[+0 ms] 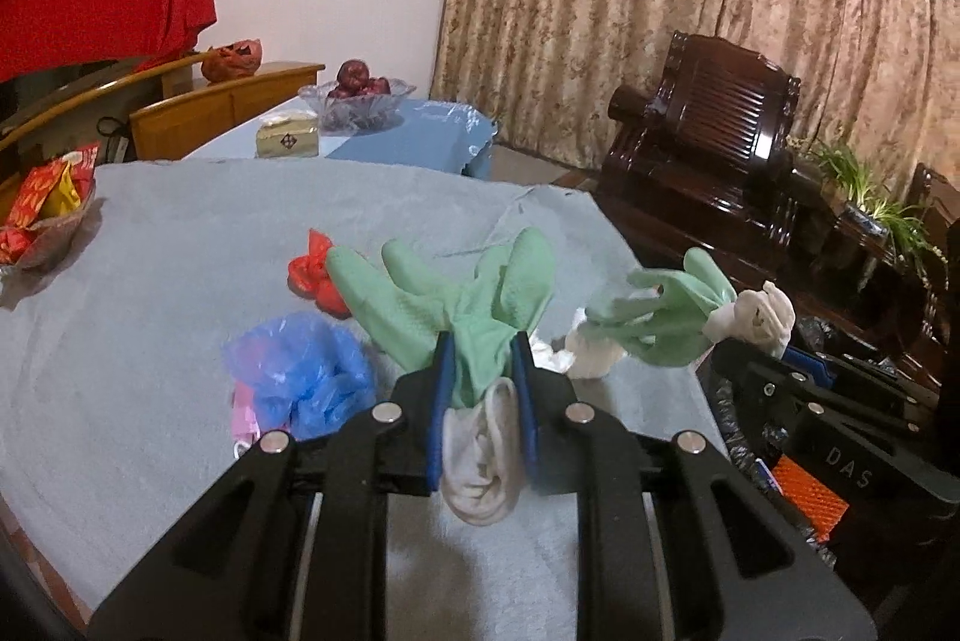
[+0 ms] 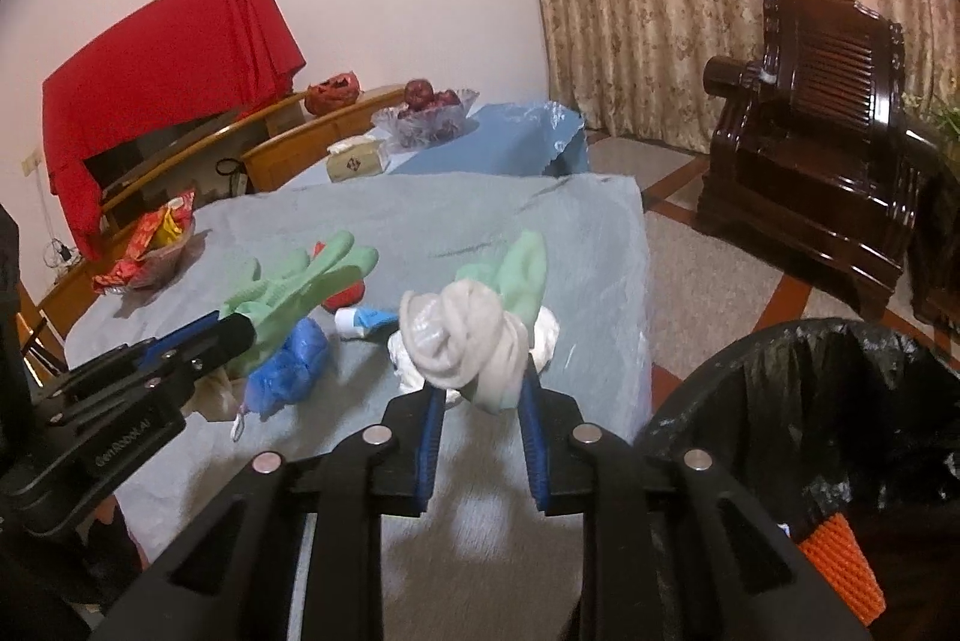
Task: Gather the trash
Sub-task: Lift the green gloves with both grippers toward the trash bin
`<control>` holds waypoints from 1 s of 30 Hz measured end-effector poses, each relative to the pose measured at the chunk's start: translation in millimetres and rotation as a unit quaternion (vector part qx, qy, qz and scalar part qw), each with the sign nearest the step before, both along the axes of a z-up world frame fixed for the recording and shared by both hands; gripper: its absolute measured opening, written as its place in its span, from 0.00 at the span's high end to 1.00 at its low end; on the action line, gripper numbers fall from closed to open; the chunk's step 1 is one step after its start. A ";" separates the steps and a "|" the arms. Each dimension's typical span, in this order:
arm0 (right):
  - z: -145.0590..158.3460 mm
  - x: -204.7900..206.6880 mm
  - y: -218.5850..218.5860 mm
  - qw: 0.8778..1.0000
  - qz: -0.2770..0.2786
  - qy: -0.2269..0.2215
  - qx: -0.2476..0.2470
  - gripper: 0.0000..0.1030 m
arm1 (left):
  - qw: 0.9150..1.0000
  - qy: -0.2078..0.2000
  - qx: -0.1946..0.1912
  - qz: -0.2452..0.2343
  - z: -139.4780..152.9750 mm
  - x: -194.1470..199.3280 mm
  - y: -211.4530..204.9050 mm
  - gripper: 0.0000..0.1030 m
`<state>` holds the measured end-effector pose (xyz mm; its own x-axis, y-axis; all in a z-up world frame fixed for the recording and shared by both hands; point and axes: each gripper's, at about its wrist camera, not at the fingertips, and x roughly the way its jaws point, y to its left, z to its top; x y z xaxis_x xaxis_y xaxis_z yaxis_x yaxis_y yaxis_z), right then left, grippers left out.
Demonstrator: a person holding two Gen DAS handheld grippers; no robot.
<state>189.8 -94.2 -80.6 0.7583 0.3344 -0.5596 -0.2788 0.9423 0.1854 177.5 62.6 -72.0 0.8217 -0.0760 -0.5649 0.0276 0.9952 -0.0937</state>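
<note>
Grey-clothed table (image 2: 420,221), curtained room | step: carrying trash to bin | left gripper (image 1: 480,359) clamped on green glove (image 1: 456,293), level above table | right gripper (image 2: 480,389) clamped on second glove (image 2: 468,335), near table's right edge | next: swing right over black-lined bin (image 2: 798,389), release.

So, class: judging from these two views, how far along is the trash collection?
Done: cannot tell; the bin's contents are hidden. In hand: the left gripper and right gripper each clamp a green glove. Left: blue bag, red bag, white wad and tube on the table.
</note>
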 end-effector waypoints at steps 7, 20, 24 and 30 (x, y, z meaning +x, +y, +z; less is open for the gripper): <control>11.7 -6.7 -9.6 1.000 0.000 -0.016 0.003 0.78 | 1.000 -0.012 -0.003 -0.021 11.7 2.0 -17.5 0.82; 20.1 -10.8 -14.7 1.000 0.004 -0.026 0.015 0.79 | 1.000 -0.001 0.002 -0.020 4.8 4.7 -18.0 0.82; 33.9 -19.1 -24.7 0.999 -0.002 -0.045 0.017 0.79 | 1.000 -0.010 -0.001 -0.030 12.5 4.8 -25.1 0.82; 50.2 -33.4 -53.3 0.997 -0.026 -0.062 0.025 0.79 | 0.998 -0.021 -0.005 -0.060 22.2 6.0 -49.4 0.82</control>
